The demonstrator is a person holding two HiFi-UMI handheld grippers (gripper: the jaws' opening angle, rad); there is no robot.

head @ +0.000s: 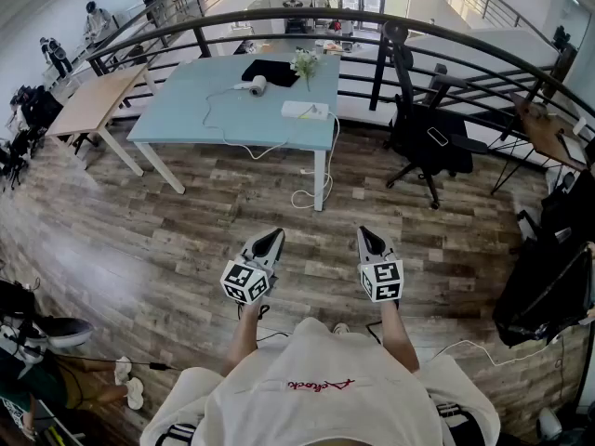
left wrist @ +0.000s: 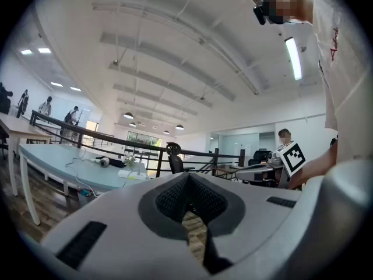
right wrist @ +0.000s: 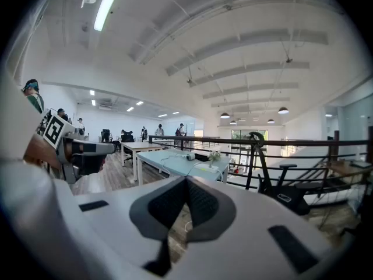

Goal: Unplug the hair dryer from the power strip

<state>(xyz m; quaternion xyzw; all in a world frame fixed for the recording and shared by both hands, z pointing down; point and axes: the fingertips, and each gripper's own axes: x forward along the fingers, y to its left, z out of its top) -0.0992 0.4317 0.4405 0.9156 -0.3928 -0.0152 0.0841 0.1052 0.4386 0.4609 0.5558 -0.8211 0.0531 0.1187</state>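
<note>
A white hair dryer (head: 257, 85) lies on the far half of a light-blue table (head: 204, 124). Its white cord loops over the tabletop towards a white power strip (head: 305, 111) near the table's right edge. Both grippers are held side by side over the wooden floor, well short of the table. My left gripper (head: 274, 236) and right gripper (head: 365, 234) are both shut with nothing between their jaws. The left gripper view shows the dryer (left wrist: 105, 163) and strip (left wrist: 133, 174) far beyond the closed left gripper (left wrist: 187, 179). In the right gripper view, dryer (right wrist: 189, 156) and strip (right wrist: 207, 167) lie beyond the closed right gripper (right wrist: 186, 182).
A black office chair (head: 428, 142) stands right of the table by a curved black railing (head: 372, 21). A black bag (head: 271, 71) and a small plant (head: 305, 63) sit on the table. A wooden table (head: 93, 100) stands at the left. White cable (head: 307, 193) hangs to the floor.
</note>
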